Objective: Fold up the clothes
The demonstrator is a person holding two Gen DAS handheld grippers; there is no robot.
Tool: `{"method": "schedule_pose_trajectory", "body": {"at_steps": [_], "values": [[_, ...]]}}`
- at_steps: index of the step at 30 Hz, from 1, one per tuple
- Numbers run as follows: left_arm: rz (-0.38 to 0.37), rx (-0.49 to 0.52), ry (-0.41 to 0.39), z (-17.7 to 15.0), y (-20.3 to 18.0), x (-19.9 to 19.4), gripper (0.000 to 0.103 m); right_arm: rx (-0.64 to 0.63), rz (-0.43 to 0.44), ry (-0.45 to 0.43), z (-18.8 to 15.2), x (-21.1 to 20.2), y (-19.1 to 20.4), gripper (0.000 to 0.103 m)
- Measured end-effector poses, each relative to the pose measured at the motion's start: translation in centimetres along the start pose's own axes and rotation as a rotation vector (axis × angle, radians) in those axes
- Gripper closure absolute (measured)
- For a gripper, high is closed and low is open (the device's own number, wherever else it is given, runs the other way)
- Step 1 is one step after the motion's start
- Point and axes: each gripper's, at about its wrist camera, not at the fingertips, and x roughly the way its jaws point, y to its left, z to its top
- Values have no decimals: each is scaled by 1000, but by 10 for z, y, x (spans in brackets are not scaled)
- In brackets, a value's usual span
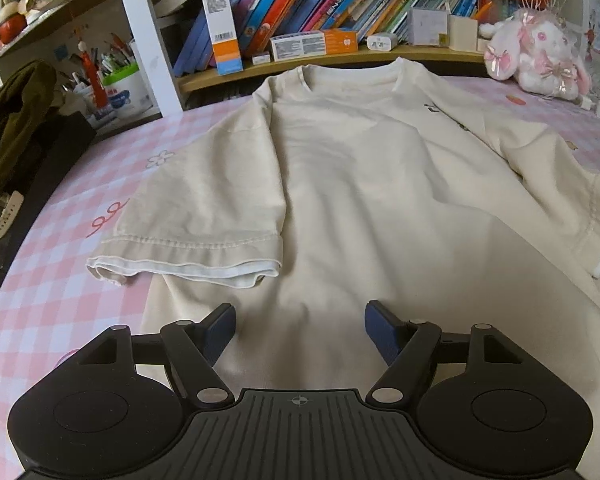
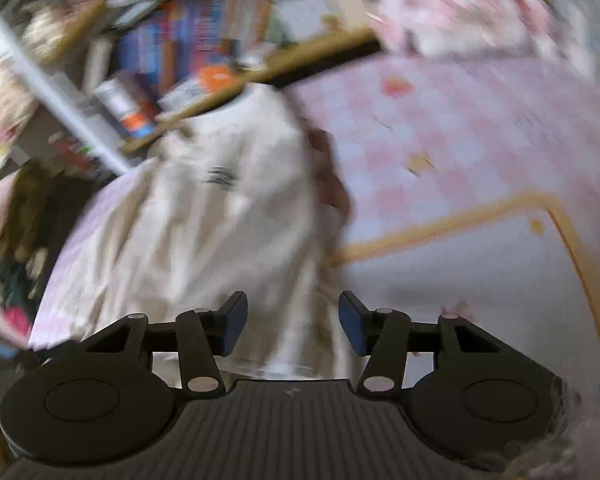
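Left claw [image 1: 300, 330] gapes over shirt [image 1: 340, 168]; tablecloth [image 1: 80, 200] seemingly bare alongside.

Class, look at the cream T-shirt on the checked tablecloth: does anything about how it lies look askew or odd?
Yes. The T-shirt lies unevenly: its sleeve on the left of the picture is folded inward over the body, while the opposite side still spreads out, rumpled. Nothing looks spilled or damaged.

I log a cream T-shirt [image 1: 340, 184] with a small dark print at its one o'clock, white lining at the sleeve hem. Tablecloth [image 1: 80, 184]: pink-and-white check, white flower motif. Plush rabbit [image 1: 540, 56] at two o'clock: white, pink bows. Garment [image 1: 12, 120] at nine o'clock: olive green. Left gripper [image 1: 300, 334]: black, blue pads [image 1: 220, 332]. Right gripper [image 2: 293, 324]: the same colours.
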Motion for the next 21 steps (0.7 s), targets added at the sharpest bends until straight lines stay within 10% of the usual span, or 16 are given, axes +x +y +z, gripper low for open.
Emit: {"method": "schedule_pose_trajectory", "body": {"at_steps": [7, 10, 15, 21], "values": [[17, -13, 2, 0, -1, 0, 28, 6, -4, 72, 6, 26, -7, 59], [20, -16, 6, 1, -1, 0, 28, -48, 0, 128, 7, 37, -6, 97], [30, -22, 9, 1, -1, -1, 28, -146, -46, 8, 41, 7, -24, 98], [32, -31, 13, 1, -2, -1, 28, -260, -317, -99, 110, 1, -77, 98]]}}
